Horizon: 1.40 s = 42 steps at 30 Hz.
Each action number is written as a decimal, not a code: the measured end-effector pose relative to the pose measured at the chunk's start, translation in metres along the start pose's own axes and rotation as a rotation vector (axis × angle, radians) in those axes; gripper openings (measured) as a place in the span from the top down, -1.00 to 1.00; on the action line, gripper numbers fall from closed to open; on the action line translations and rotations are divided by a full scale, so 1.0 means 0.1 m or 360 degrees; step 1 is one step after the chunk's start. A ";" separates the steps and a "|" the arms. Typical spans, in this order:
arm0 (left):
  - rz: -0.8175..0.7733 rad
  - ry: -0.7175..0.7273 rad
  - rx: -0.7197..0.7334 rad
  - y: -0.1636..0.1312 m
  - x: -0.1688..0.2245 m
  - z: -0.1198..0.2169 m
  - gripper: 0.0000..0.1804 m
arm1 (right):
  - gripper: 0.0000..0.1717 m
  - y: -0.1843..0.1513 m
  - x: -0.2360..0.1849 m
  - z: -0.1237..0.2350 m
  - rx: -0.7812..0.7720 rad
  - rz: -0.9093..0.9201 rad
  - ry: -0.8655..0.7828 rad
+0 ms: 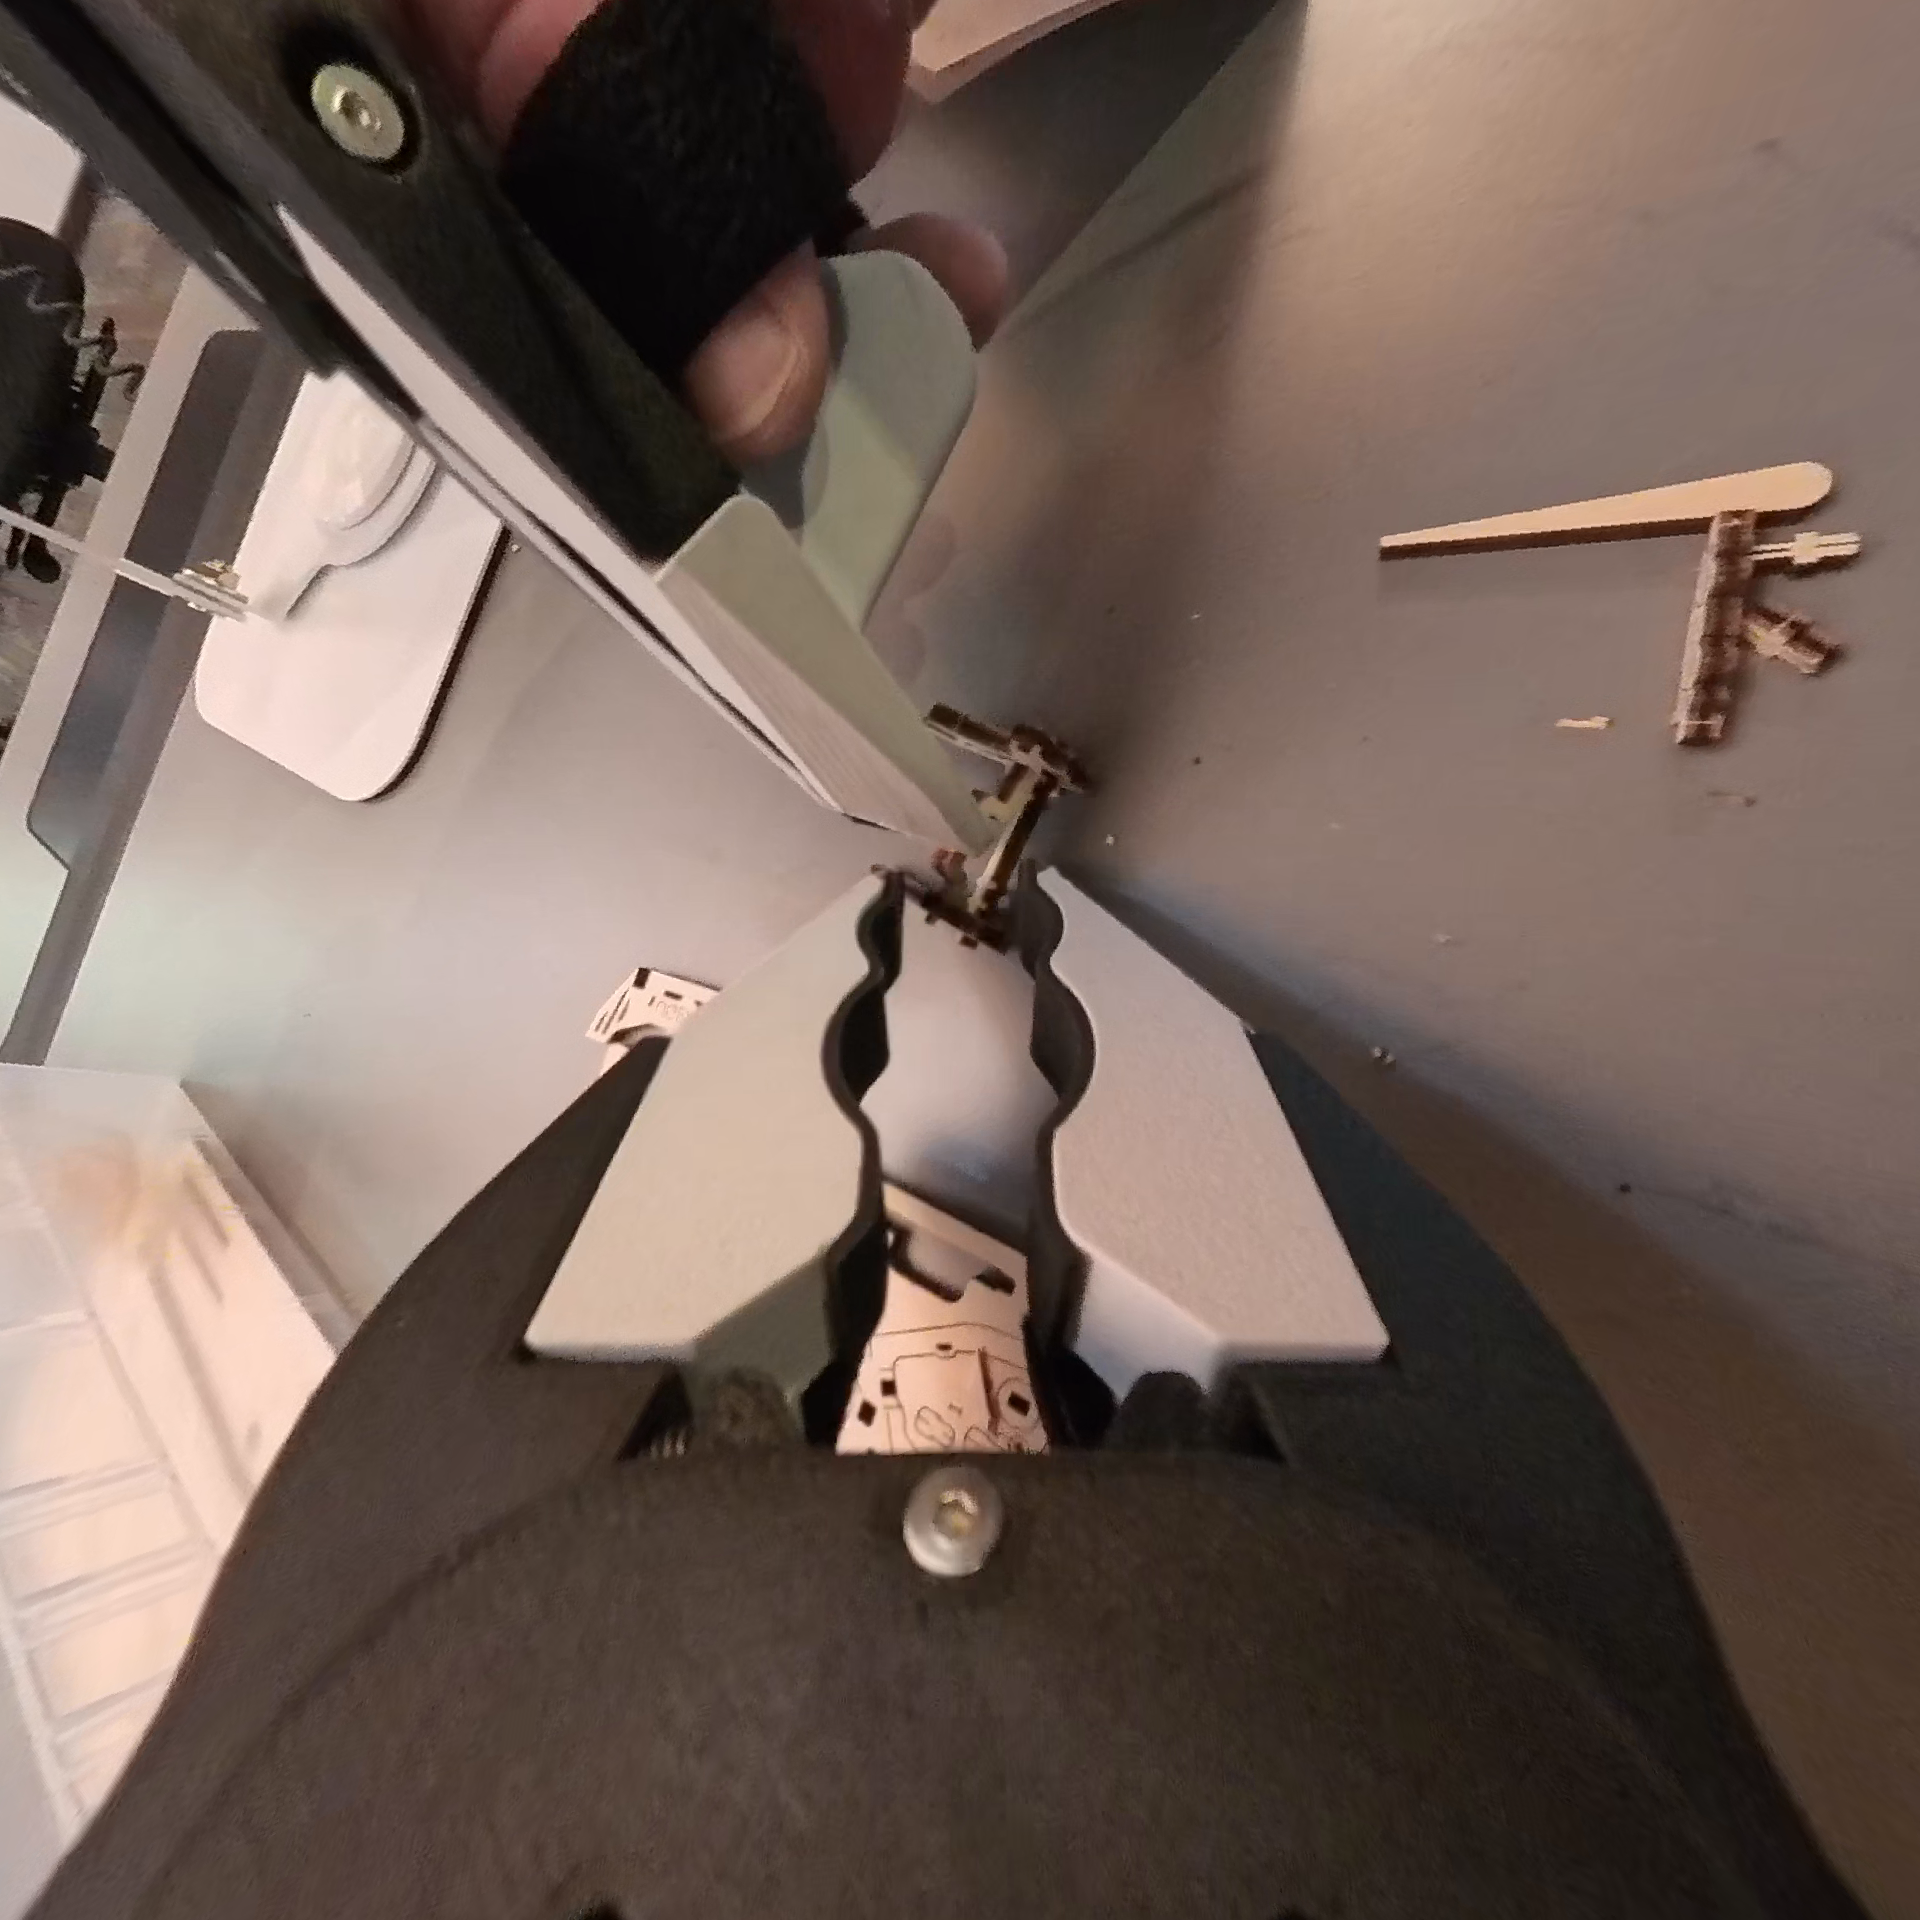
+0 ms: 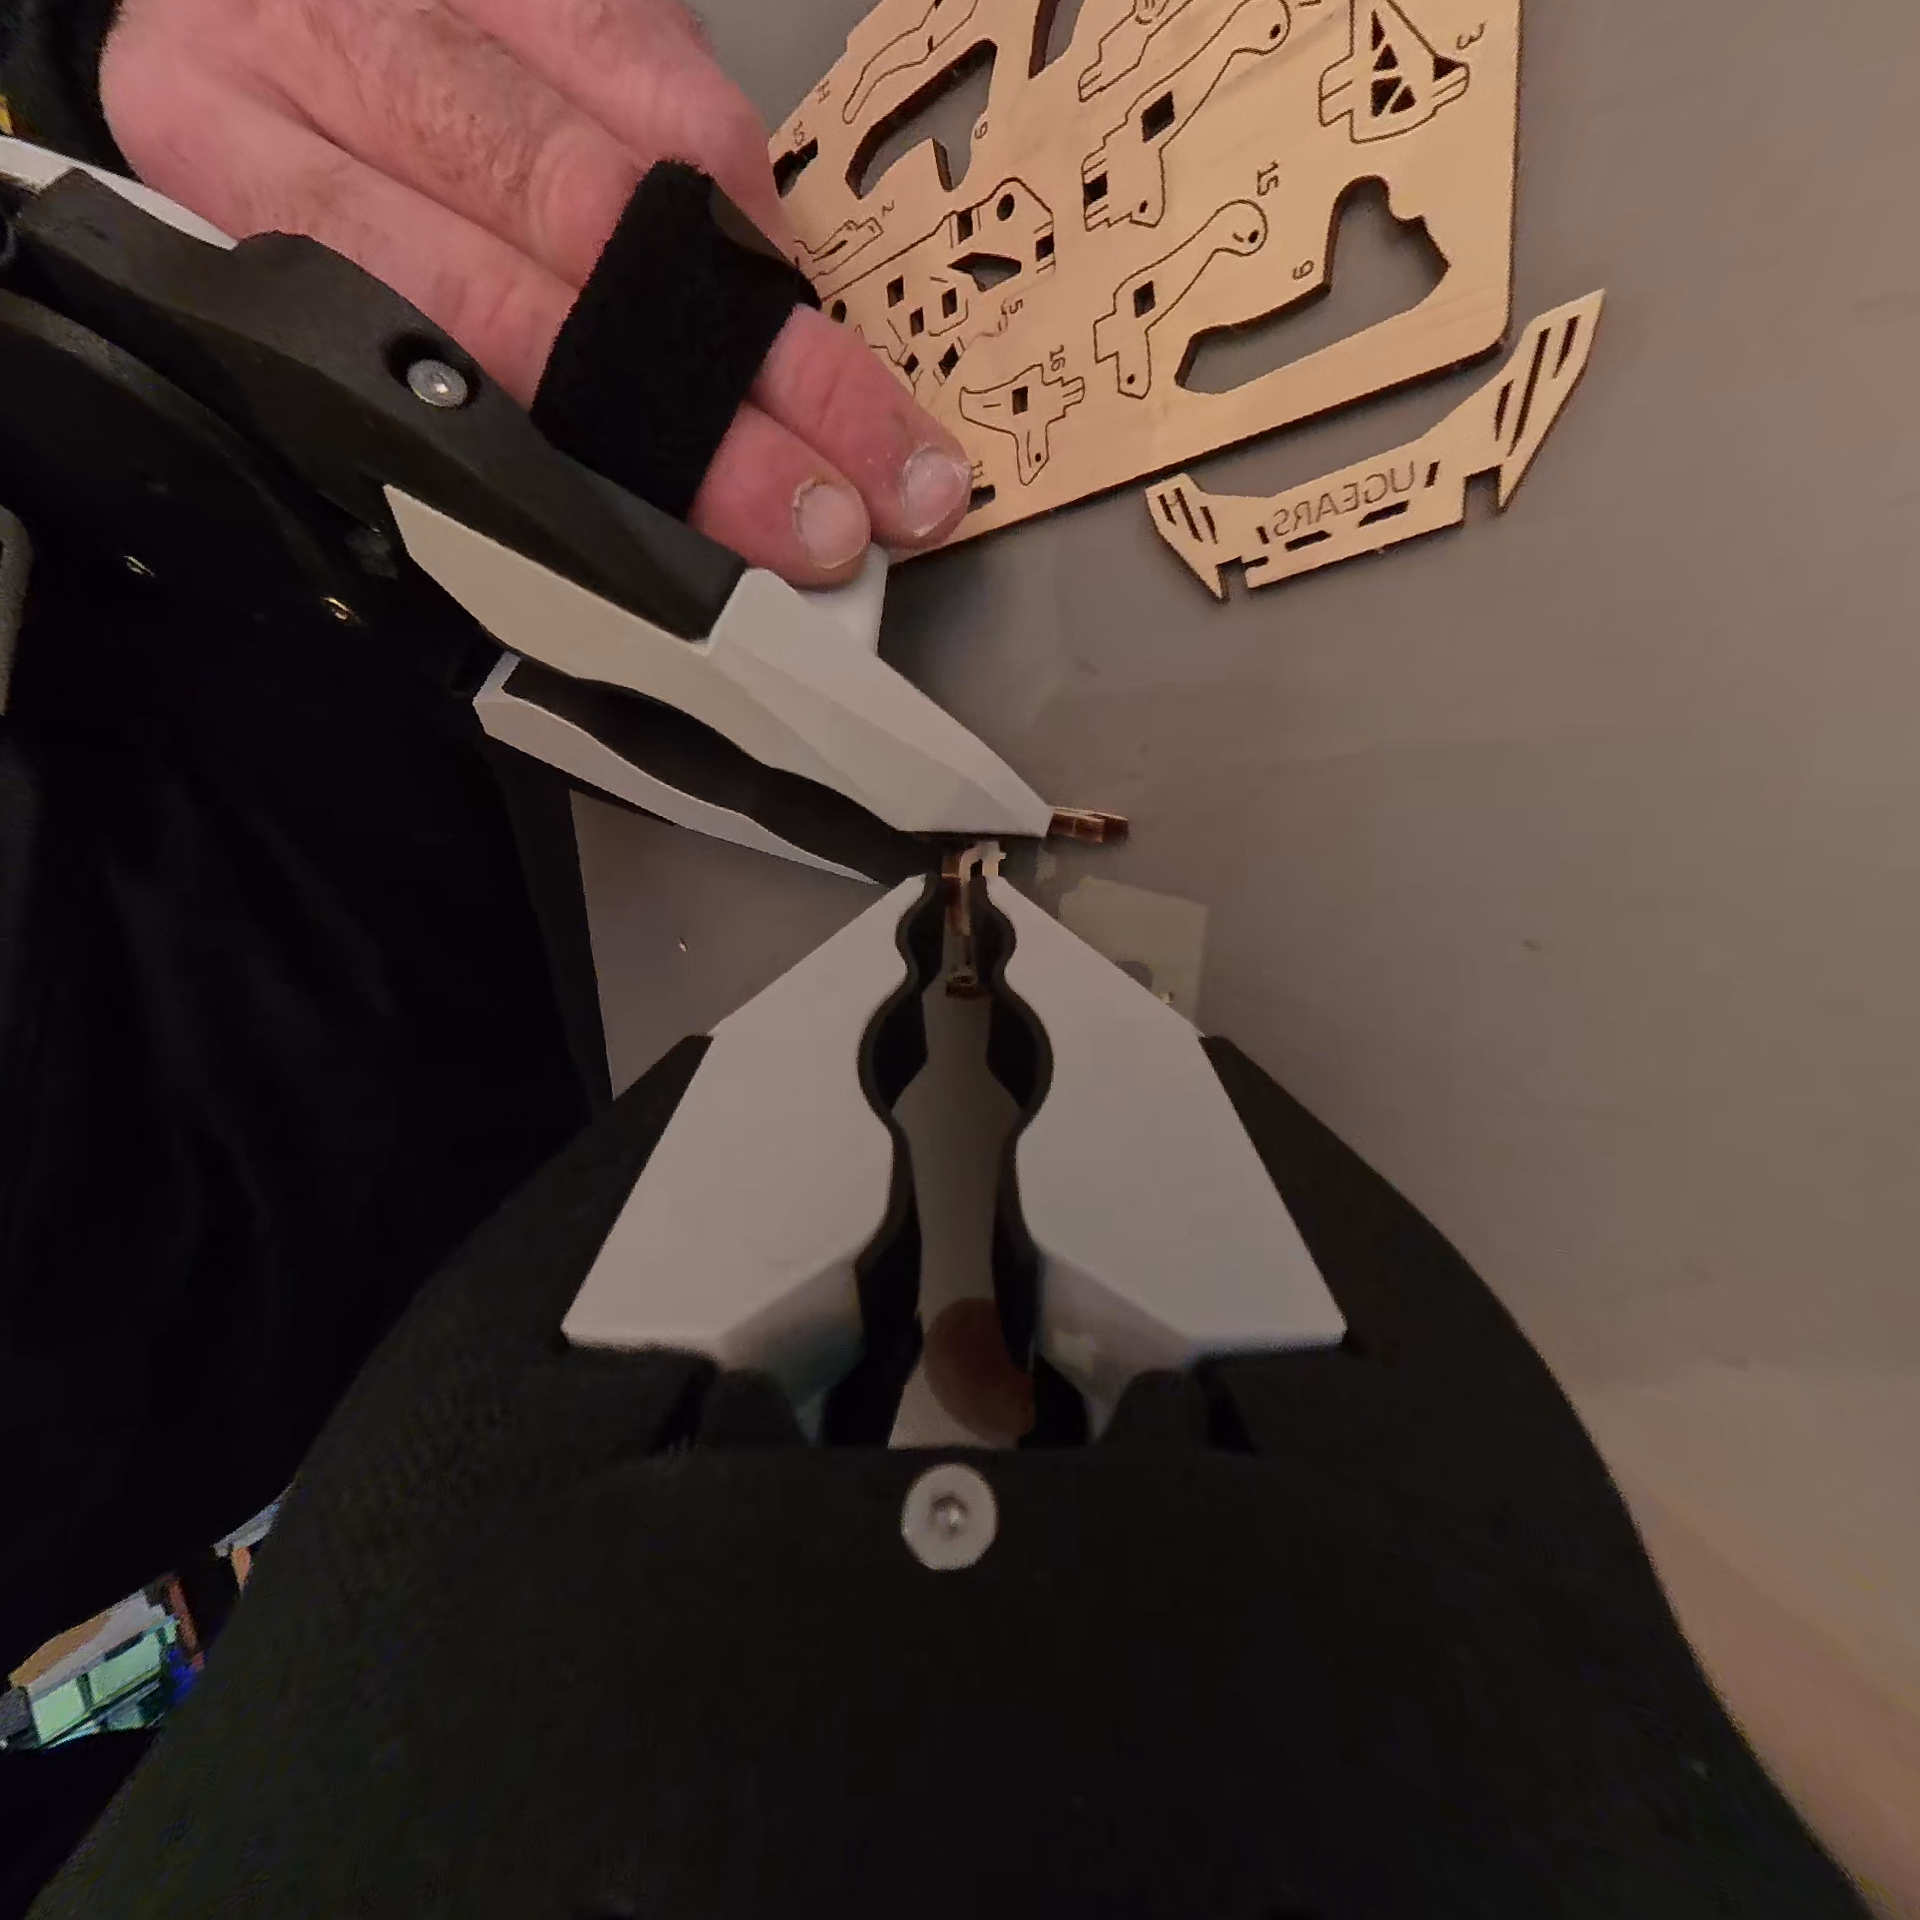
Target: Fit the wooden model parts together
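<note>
In the right wrist view, the right hand-held gripper (image 2: pixel 964 894) is nearest, its white fingers drawn in on a thin wooden model piece (image 2: pixel 961 935) that stands edge-on between the dark pads, with both pads pressed against its flat faces. Just beyond its tips, the left hand-held gripper (image 2: pixel 1023 826) comes in from the left, held by a hand (image 2: pixel 499 208) with a black strap over one finger. A small brown wooden stub (image 2: pixel 1089 826) pokes out past its pointed tip, and the two tools all but meet there.

The left wrist view shows the same meeting from the other side. The left hand-held gripper (image 1: pixel 961 904) has its tips set a little apart around the end of a small wooden assembly (image 1: pixel 1023 800). The piece crosses the gap at a slant, and whether both pads press on it cannot be told. The right tool's pale finger (image 1: pixel 831 665) slants down from the upper left onto the same assembly.

All this hangs close over a grey desk (image 2: pixel 1558 935). Farther back on it lie a laser-cut plywood sheet (image 2: pixel 1195 208) with many parts punched out and, just beside it, a curved plywood stand piece (image 2: pixel 1371 499). In the left view, a tapered wooden blade (image 1: pixel 1621 514) and a toothed wooden strip (image 1: pixel 1714 634) lie well off to the right.
</note>
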<state>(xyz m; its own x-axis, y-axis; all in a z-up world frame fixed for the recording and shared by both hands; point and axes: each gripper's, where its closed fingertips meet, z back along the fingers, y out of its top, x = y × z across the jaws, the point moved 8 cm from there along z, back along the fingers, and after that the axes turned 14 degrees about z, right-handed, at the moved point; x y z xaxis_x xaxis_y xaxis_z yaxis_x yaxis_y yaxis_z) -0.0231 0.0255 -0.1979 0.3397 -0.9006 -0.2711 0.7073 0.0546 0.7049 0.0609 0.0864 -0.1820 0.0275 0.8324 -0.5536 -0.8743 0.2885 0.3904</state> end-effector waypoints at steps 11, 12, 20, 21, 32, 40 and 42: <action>0.0052 -0.0107 -0.0044 0.00 -0.06 -0.01 0.81 | 0.97 -0.06 -0.01 -0.02 0.0182 -0.0128 0.0017; 0.0057 -0.0137 -0.0051 0.00 -0.07 -0.01 0.81 | 0.97 -0.06 0.00 -0.02 0.0197 -0.0143 0.0024; 0.0029 -0.0188 -0.0016 -0.02 -0.10 -0.02 0.81 | 0.94 -0.04 0.03 -0.02 0.0156 -0.0116 -0.0021; 0.0024 -0.0187 -0.0010 -0.02 -0.10 -0.02 0.81 | 0.91 -0.03 0.02 -0.02 0.0138 -0.0101 -0.0042; 0.0018 -0.0189 0.0008 -0.02 -0.10 -0.02 0.81 | 0.95 0.03 -0.07 -0.04 -0.0022 0.0132 -0.0176; 0.0008 -0.0165 0.0013 -0.02 -0.11 -0.03 0.82 | 0.97 0.02 0.01 -0.01 0.0133 -0.0077 -0.0023; 0.0008 -0.0165 0.0015 -0.02 -0.11 -0.03 0.82 | 0.97 0.00 0.02 -0.01 0.0149 -0.0093 -0.0018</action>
<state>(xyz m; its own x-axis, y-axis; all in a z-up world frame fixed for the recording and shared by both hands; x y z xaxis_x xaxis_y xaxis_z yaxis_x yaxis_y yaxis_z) -0.0267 0.0360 -0.1983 0.2770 -0.9402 -0.1984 0.6997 0.0558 0.7123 0.0604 0.0879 -0.1840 0.0830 0.8179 -0.5694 -0.8220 0.3792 0.4249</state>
